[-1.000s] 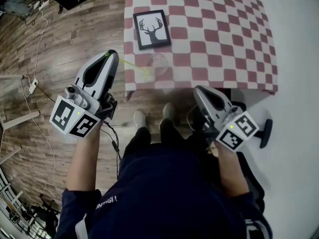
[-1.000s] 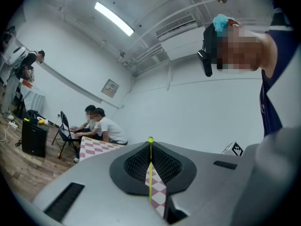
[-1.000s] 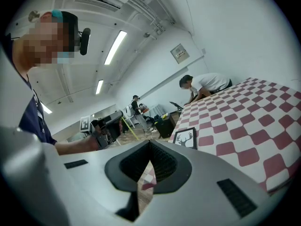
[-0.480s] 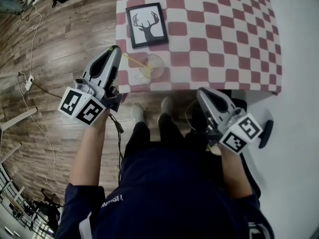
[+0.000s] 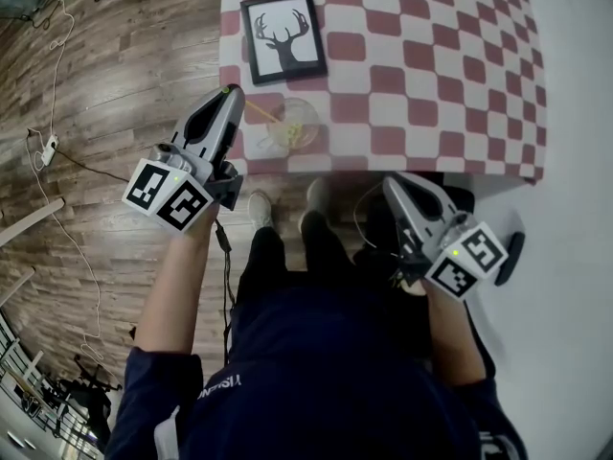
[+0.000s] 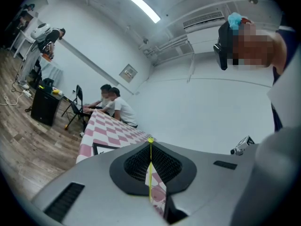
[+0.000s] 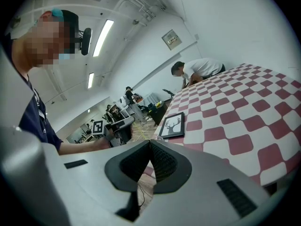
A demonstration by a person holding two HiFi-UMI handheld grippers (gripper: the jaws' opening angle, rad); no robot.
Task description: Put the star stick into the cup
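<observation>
Centre-left in the head view, the left gripper (image 5: 228, 94) pinches a thin yellow-green star stick (image 5: 261, 118). The stick's far end reaches into the clear glass cup (image 5: 301, 123) at the near edge of the red-and-white checkered table (image 5: 431, 65). Lower right, the right gripper (image 5: 399, 184) is closed and empty.

The head camera looks steeply down from above the person's shoulders. It takes in the left gripper (image 5: 228, 90), the right gripper (image 5: 395, 182), the wooden floor (image 5: 105, 113) and the near edge of the checked table (image 5: 431, 65). The left gripper view sits close behind its own jaws and tilts upward, facing a white wall (image 6: 197, 112) and a ceiling light (image 6: 141, 4), with the table's corner low in frame. The right gripper view, equally close to its jaws, faces left across the tabletop. All three views share the checked table and the framed deer picture (image 5: 282, 38). The right gripper view also catches the left gripper's marker cube (image 7: 97, 126).
</observation>
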